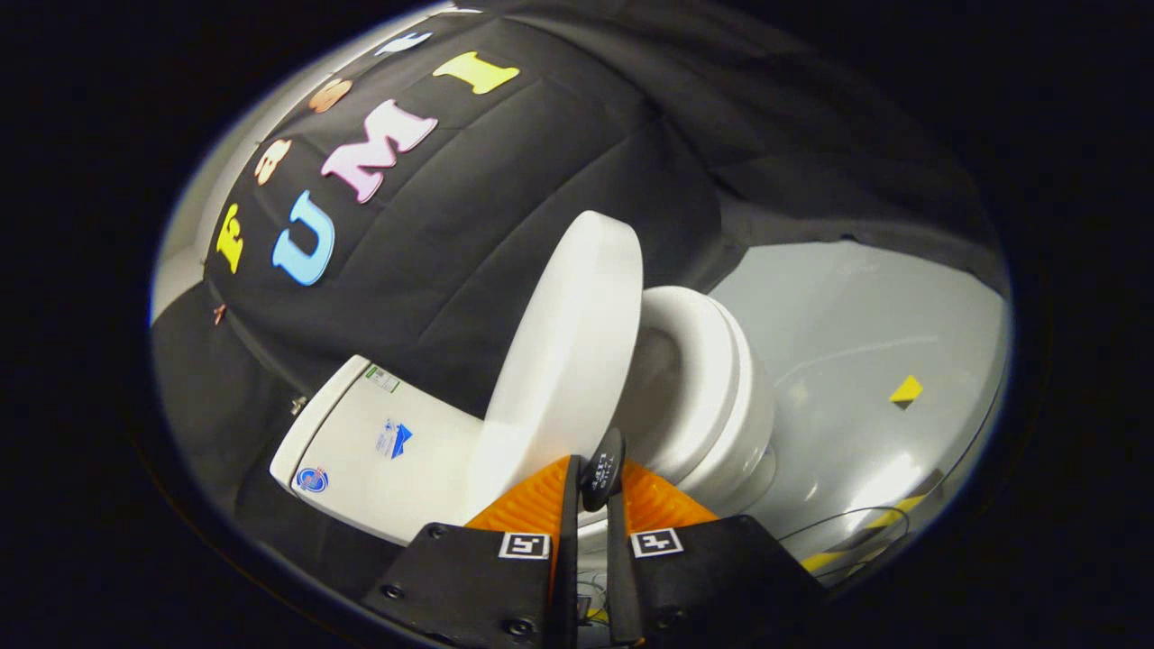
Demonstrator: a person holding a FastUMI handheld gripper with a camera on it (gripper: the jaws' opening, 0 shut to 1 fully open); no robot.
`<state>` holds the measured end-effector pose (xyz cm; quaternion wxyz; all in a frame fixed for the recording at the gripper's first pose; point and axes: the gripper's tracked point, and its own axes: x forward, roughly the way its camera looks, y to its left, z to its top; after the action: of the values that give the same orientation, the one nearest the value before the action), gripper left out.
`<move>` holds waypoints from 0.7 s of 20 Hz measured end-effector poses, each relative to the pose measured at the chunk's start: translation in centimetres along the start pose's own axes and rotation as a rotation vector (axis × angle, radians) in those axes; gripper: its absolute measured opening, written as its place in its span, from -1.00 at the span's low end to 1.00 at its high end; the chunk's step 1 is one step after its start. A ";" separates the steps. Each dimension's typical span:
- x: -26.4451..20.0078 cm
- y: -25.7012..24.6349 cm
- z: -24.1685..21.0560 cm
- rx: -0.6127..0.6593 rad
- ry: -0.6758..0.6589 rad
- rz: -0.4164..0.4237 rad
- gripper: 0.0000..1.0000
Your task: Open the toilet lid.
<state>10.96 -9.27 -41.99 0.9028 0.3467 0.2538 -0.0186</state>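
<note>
The white toilet appears tilted in the gripper view. Its lid [568,351] is raised well clear of the seat [712,379] and stands close to the tank [379,442]. The bowl opening shows between lid and seat. A small black tab [602,464] at the lid's edge sticks out between my fingers. My gripper [599,473] is shut on this tab, with the fingers almost touching each other and the lid's rim just ahead of them.
The black cloth wall [469,225] hangs behind the tank. A grey glossy floor [856,342] stretches beyond the bowl, with a yellow marker [906,389], a striped tape strip [865,532] and a thin cable [829,523] on it.
</note>
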 end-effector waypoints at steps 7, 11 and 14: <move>-1.9 10.6 2.1 -0.314 -0.041 0.025 -0.64; -2.1 13.8 1.6 -0.392 -0.041 0.011 -0.64; -2.1 16.7 1.4 -0.444 -0.053 0.016 -0.64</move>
<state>13.23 2.27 -29.81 0.9634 0.1408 0.2252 0.0357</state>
